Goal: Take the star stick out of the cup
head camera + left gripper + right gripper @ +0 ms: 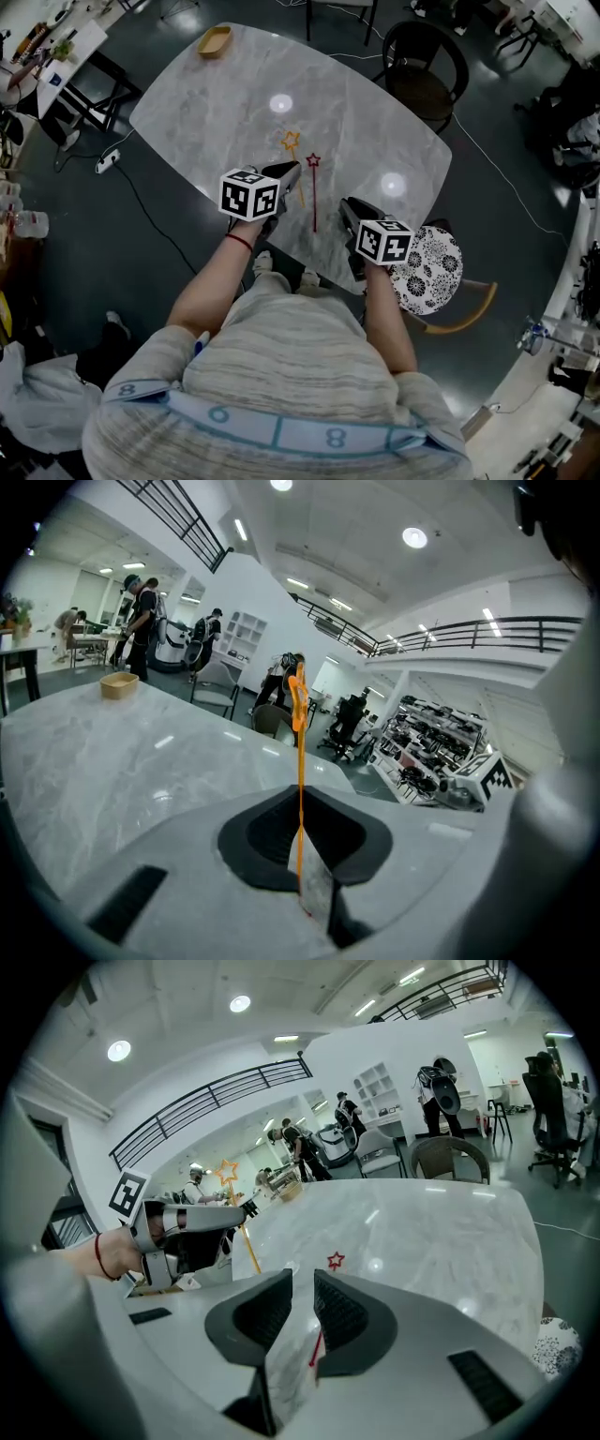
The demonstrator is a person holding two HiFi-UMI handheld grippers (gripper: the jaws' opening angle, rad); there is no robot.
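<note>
Orange star stick [300,761] gripped by left fingers [261,841], base hidden; right fingers [255,1321] apart

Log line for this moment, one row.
left tongs: shut on orange star stick | right tongs: open | red star stick: on table

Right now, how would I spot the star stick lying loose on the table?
On the grey marble table, look between the left gripper and right gripper. The red star stick lies flat there, star pointing away. Its lookalike, the orange star stick, is pinched in the left gripper, not loose.
</note>
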